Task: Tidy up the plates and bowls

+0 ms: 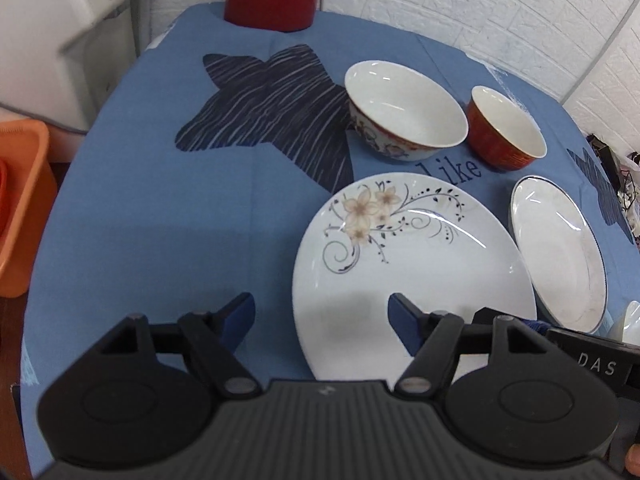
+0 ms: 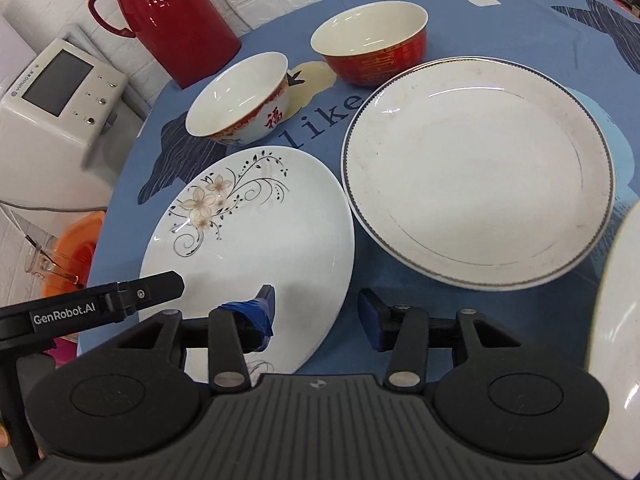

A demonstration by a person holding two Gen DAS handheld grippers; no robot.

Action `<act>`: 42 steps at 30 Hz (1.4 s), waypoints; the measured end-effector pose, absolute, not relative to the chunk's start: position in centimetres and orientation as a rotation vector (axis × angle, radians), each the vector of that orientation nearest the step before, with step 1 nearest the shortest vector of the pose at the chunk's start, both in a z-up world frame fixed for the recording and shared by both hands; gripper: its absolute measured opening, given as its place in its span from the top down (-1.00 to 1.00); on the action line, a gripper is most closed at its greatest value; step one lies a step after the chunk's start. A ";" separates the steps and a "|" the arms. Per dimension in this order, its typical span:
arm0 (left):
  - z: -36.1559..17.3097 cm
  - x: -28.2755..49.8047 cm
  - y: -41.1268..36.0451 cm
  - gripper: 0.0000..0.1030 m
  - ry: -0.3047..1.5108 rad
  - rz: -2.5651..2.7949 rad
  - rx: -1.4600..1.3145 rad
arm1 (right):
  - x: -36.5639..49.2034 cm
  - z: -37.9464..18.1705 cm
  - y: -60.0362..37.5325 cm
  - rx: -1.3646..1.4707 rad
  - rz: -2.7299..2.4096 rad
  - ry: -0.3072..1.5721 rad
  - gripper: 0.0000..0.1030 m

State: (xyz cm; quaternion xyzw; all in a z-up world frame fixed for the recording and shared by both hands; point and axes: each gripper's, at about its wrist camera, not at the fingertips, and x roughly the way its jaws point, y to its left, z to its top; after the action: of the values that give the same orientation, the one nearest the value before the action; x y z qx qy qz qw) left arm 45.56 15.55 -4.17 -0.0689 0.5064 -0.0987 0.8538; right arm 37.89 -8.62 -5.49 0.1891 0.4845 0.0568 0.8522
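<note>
Your left gripper (image 1: 321, 317) and right gripper (image 2: 316, 314) are both wide open, holding nothing. The floral plate (image 1: 412, 276) lies flat, near edge between both; the rimmed plate (image 2: 476, 168) sits just right of it. Right is nearer.

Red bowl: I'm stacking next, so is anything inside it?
The red bowl shows only a bare cream interior; its near wall hides part of the bottom in both views.

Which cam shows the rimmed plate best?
Right wrist. The rimmed plate sits whole and near the frame center there, its dark edge band and scuffed inside clear. In the left wrist view the same plate is squeezed against the right edge, seen at a slant beside the flower plate.
</note>
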 end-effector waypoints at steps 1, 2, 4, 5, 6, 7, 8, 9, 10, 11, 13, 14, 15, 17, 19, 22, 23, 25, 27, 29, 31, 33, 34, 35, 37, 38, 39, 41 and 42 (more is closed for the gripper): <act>-4.3 45.8 15.5 -0.37 1.070 -0.209 -0.145 | 38.3 -5.4 -8.4 0.398 0.112 1.017 0.40; -4.4 46.0 15.5 -0.35 1.073 -0.212 -0.147 | 38.7 -5.4 -8.3 0.394 0.111 1.020 0.39; -4.6 46.2 15.5 -0.17 1.079 -0.220 -0.151 | 39.2 -5.4 -8.2 0.396 0.111 1.012 0.39; -4.7 46.2 15.3 0.06 1.083 -0.230 -0.148 | 39.2 -5.4 -8.1 0.394 0.112 1.005 0.38; -4.6 46.2 15.2 0.12 1.080 -0.224 -0.135 | 39.3 -5.4 -8.1 0.392 0.109 1.000 0.35; -4.6 46.2 15.0 0.26 1.080 -0.230 -0.127 | 39.3 -5.4 -8.0 0.388 0.112 0.999 0.35; -4.6 46.2 14.9 0.43 1.081 -0.238 -0.124 | 39.4 -5.3 -7.9 0.371 0.119 0.995 0.41; -4.6 46.2 14.8 0.45 1.084 -0.228 -0.121 | 39.4 -5.3 -7.9 0.353 0.128 0.988 0.45; -4.6 46.2 14.8 0.46 1.083 -0.220 -0.118 | 39.4 -5.4 -7.9 0.342 0.140 0.978 0.48; -4.6 46.2 14.8 0.48 1.083 -0.218 -0.123 | 39.4 -5.4 -8.0 0.335 0.148 0.966 0.56; -4.6 46.2 15.1 0.51 1.092 -0.215 -0.142 | 39.3 -5.5 -7.8 0.301 0.153 0.946 0.70; -4.5 46.1 15.2 0.52 1.099 -0.216 -0.150 | 39.2 -5.5 -7.8 0.292 0.152 0.941 0.76; -4.5 46.0 15.2 0.52 1.107 -0.218 -0.149 | 39.2 -5.6 -8.0 0.293 0.151 0.936 0.80; -4.2 45.7 15.4 0.53 1.110 -0.220 -0.152 | 39.2 -5.7 -8.3 0.322 0.150 0.937 0.81; -3.6 45.4 15.4 0.55 1.094 -0.216 -0.140 | 39.1 -5.7 -8.4 0.352 0.153 0.943 0.81; -2.2 44.8 15.2 0.57 1.052 -0.202 -0.100 | 38.8 -5.6 -8.3 0.386 0.164 0.958 0.79; -1.7 44.5 15.1 0.57 1.039 -0.202 -0.087 | 38.6 -5.6 -8.1 0.393 0.169 0.960 0.79; -1.2 44.0 15.1 0.57 1.029 -0.210 -0.077 | 38.2 -5.2 -7.7 0.393 0.173 0.949 0.78; -1.3 43.4 14.9 0.57 1.026 -0.207 -0.065 | 37.9 -4.6 -7.6 0.382 0.182 0.919 0.77; -1.8 42.9 14.8 0.57 1.030 -0.203 -0.053 | 37.6 -4.4 -7.6 0.369 0.185 0.909 0.77; -2.4 42.4 14.9 0.57 1.037 -0.208 -0.064 | 37.3 -4.6 -7.7 0.366 0.190 0.908 0.77; -2.8 42.0 15.2 0.57 1.046 -0.221 -0.089 | 37.0 -5.0 -7.6 0.354 0.189 0.907 0.76; -3.1 41.9 15.3 0.56 1.050 -0.224 -0.097 | 36.9 -5.3 -7.7 0.357 0.188 0.912 0.76; -3.5 42.1 15.5 0.56 1.056 -0.224 -0.106 | 36.9 -5.6 -7.9 0.367 0.190 0.920 0.76; -4.3 42.5 15.8 0.55 1.072 -0.214 -0.130 | 37.1 -6.1 -8.2 0.393 0.198 0.927 0.71; -4.7 42.7 16.0 0.55 1.078 -0.211 -0.154 | 37.2 -6.1 -8.2 0.398 0.199 0.929 0.69; -4.8 42.9 16.3 0.55 1.071 -0.210 -0.175 | 37.4 -6.0 -8.1 0.399 0.196 0.932 0.67; -4.9 43.1 16.3 0.56 1.065 -0.211 -0.173 | 37.8 -5.9 -7.6 0.366 0.204 0.936 0.63; -4.8 43.2 16.2 0.56 1.065 -0.212 -0.169 | 38.0 -5.8 -7.3 0.346 0.209 0.940 0.61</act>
State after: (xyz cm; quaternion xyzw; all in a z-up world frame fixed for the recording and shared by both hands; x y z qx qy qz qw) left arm 43.22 16.23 -4.85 -0.0803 0.5061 -0.1010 0.8527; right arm 38.04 -7.35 -5.81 0.1657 0.4499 0.0998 0.8718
